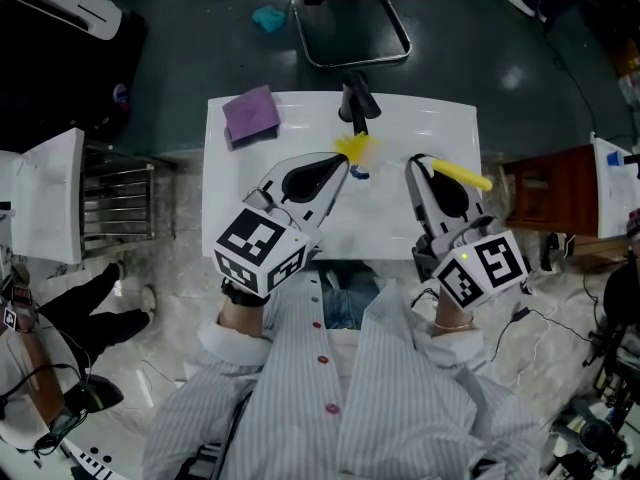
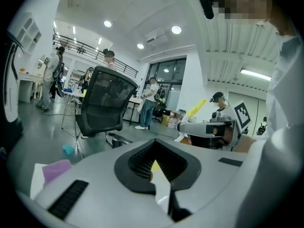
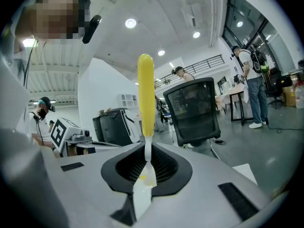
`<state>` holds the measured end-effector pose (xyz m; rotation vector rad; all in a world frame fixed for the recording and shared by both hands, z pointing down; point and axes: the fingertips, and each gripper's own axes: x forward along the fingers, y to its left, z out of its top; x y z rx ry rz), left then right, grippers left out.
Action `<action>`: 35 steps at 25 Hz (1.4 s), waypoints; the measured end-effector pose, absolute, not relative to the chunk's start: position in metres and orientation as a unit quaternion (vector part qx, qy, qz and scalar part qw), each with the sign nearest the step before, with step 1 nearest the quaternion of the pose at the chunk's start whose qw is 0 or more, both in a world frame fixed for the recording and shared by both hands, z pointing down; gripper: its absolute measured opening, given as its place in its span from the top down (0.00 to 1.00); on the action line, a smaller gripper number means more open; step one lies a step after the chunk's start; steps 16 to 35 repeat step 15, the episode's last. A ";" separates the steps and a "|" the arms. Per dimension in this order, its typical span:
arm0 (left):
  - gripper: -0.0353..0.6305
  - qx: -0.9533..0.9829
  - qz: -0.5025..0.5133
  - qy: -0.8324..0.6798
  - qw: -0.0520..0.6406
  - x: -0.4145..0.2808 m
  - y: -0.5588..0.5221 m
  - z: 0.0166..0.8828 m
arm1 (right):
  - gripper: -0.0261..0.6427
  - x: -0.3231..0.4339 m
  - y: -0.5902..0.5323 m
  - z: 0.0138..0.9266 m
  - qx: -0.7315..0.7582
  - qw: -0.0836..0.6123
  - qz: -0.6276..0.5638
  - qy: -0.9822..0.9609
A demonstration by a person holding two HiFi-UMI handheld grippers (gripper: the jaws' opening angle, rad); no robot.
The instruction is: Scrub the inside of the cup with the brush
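My right gripper (image 1: 418, 166) is shut on the brush (image 1: 462, 174). The white neck sits between the pads, and the yellow handle (image 3: 146, 94) sticks straight out past the jaws. My left gripper (image 1: 343, 164) is shut over the middle of the white table (image 1: 430, 123). A small yellow thing (image 1: 352, 148) sits at its tips and shows as a yellow sliver (image 2: 155, 166) pinched between the pads. Its shape is too unclear to tell whether it is the cup. The two grippers are held side by side, a short way apart.
A purple cloth (image 1: 251, 114) lies at the table's back left corner. A black office chair (image 1: 352, 13) stands behind the table, with a black part (image 1: 356, 100) over the back edge. A tiny blue bit (image 1: 358, 175) lies near the left jaws. Several people stand in the room.
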<state>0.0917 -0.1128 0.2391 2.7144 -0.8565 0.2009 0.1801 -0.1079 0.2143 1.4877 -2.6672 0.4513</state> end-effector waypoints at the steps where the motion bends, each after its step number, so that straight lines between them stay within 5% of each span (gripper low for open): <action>1: 0.93 0.941 0.070 -0.297 0.144 0.092 -0.113 0.240 | 0.88 0.180 -0.108 0.215 0.482 0.027 0.146 -0.864; 35: 0.93 0.938 0.076 -0.301 0.155 0.095 -0.101 0.247 | 0.88 0.182 -0.098 0.223 0.476 0.034 0.161 -0.864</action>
